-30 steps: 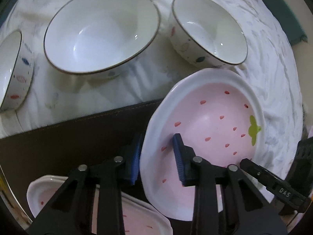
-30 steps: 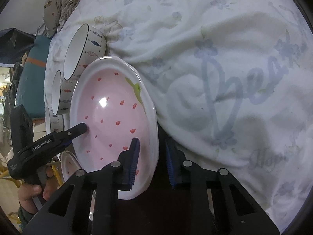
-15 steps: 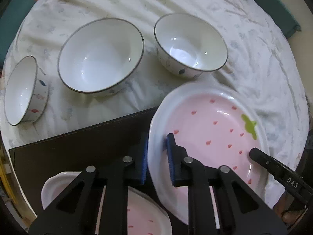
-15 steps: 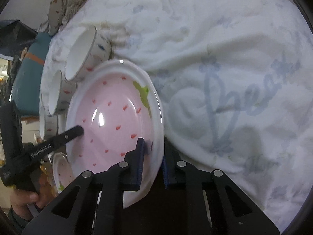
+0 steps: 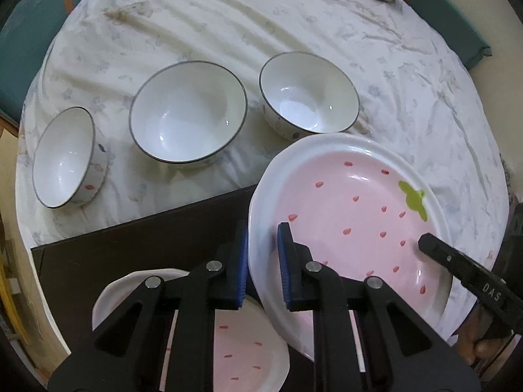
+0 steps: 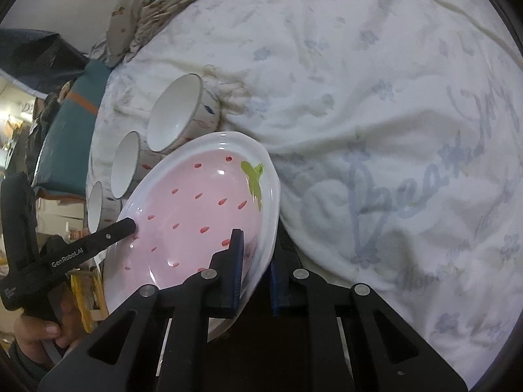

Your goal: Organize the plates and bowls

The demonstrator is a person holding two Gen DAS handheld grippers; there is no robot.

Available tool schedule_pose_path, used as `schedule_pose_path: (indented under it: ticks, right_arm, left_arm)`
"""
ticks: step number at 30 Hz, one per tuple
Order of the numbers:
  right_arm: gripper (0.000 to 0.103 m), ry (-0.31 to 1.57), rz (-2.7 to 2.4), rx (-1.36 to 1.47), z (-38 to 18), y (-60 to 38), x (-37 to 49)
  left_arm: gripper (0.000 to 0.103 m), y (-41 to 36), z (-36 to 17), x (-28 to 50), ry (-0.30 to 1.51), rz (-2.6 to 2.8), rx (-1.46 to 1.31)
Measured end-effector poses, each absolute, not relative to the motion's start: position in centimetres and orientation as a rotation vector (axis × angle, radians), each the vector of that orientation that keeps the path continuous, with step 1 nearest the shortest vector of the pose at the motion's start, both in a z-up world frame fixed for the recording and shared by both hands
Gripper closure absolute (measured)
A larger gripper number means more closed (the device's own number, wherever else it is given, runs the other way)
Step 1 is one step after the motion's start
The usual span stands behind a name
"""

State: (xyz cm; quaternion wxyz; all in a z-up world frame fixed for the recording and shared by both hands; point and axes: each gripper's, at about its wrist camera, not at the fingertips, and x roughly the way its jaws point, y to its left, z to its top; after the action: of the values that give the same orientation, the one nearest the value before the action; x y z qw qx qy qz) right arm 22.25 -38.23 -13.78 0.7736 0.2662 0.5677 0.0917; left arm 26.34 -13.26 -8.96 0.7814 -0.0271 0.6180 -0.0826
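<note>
Plate (image 5: 353,209): pink strawberry dish, tilted above the dark tray (image 5: 130,248), beside a second plate (image 5: 242,352).
Left gripper (image 5: 261,268): pinching its rim.
Right gripper (image 6: 255,271): pinching the opposite rim.
Bowls (image 5: 188,121): three on the sheet (image 5: 228,32).

We see soft, dim indoor light, small glints on the pink plate (image 5: 353,215), heavy fisheye bending and dark corners.
</note>
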Motion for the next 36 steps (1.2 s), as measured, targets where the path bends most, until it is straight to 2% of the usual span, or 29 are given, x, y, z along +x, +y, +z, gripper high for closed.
schedule_pose_path:
  ticks: [12,24,36]
  right_arm:
    - [0.088,1.175,0.283,0.539,-10.0,-35.3,20.8]
    - [0.088,1.145,0.373,0.433,-7.2,-30.5,18.4]
    - [0.088,1.153,0.427,0.36,-7.2,-26.1,14.9]
  left_arm:
    - [0.089,-9.4,-4.9,22.5,1.272,-0.161,-0.071]
    - [0.089,-3.6,-3.2,17.9,1.261,-0.174,-0.143]
    - [0.089,0.8,-4.7,13.9,1.257,-0.188,-0.216]
